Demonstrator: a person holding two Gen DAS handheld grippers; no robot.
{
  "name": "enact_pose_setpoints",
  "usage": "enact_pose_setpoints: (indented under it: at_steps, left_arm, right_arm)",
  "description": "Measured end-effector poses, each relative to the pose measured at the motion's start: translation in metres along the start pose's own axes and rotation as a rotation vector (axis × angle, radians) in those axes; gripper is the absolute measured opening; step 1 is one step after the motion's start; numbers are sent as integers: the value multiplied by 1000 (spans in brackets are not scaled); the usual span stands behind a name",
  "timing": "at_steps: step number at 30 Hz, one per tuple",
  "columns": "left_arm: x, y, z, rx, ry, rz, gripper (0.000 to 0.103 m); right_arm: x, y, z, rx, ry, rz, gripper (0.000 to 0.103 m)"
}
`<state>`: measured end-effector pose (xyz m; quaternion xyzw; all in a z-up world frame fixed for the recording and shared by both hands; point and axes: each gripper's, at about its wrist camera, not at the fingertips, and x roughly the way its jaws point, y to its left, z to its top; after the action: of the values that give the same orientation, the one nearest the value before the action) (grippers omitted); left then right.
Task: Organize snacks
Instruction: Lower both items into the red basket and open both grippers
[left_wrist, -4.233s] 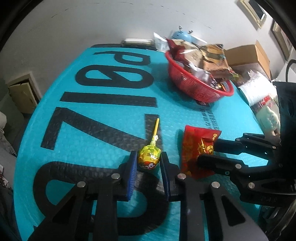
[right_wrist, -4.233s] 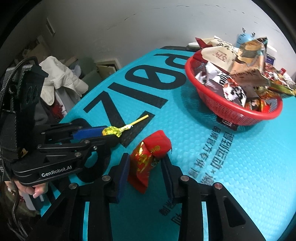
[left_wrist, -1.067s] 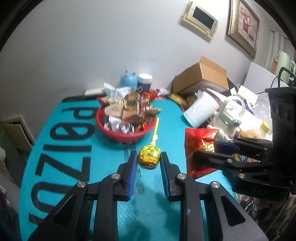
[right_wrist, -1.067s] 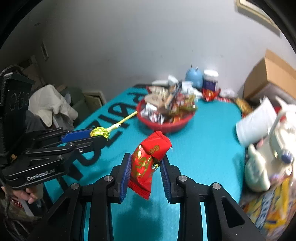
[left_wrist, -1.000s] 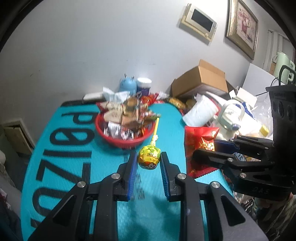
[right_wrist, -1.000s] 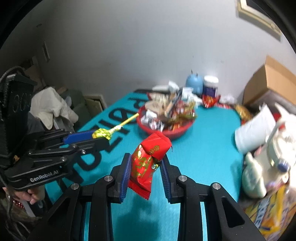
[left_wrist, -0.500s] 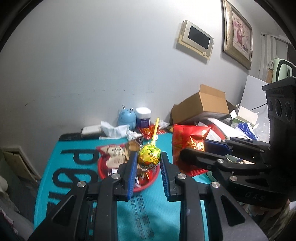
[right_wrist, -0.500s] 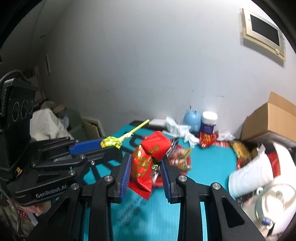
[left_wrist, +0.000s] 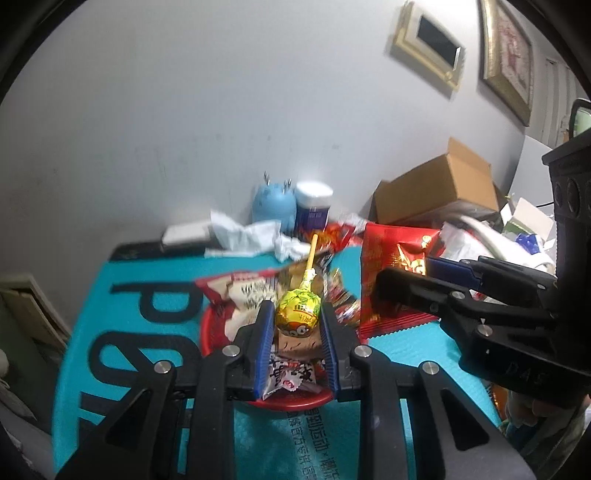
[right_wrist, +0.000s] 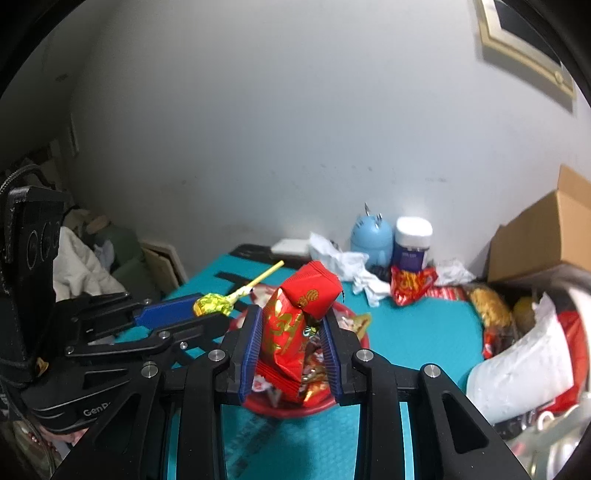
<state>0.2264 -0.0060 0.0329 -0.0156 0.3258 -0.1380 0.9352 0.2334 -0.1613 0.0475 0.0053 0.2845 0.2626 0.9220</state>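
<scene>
Pale grey wall (left_wrist: 207, 110), two framed pictures (left_wrist: 508, 55) upper right, teal-topped table (left_wrist: 122, 280), cardboard box (left_wrist: 439, 184)

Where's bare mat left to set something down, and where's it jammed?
Free: teal mat left of the red basket, over the black lettering, and the strip in front of it. Crowded: the heaped basket, wrappers along the wall by the blue jar, the right side by the cardboard box.
</scene>
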Motion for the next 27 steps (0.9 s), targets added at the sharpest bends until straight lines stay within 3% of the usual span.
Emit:
enact_pose_setpoints:
  at_steps: [10,21,27]
  left_arm:
    - [55,11,-33,-44,124,-5,24]
    - [66,17,-35,-58,178,17,24]
    - [61,19,-31,-59,206,57,44]
  right_arm:
    - [38,-6,-26,-9,95,24,31]
    - [51,-5,-36,-28,113,80,31]
    - [52,-5,-38,-32,102,95,31]
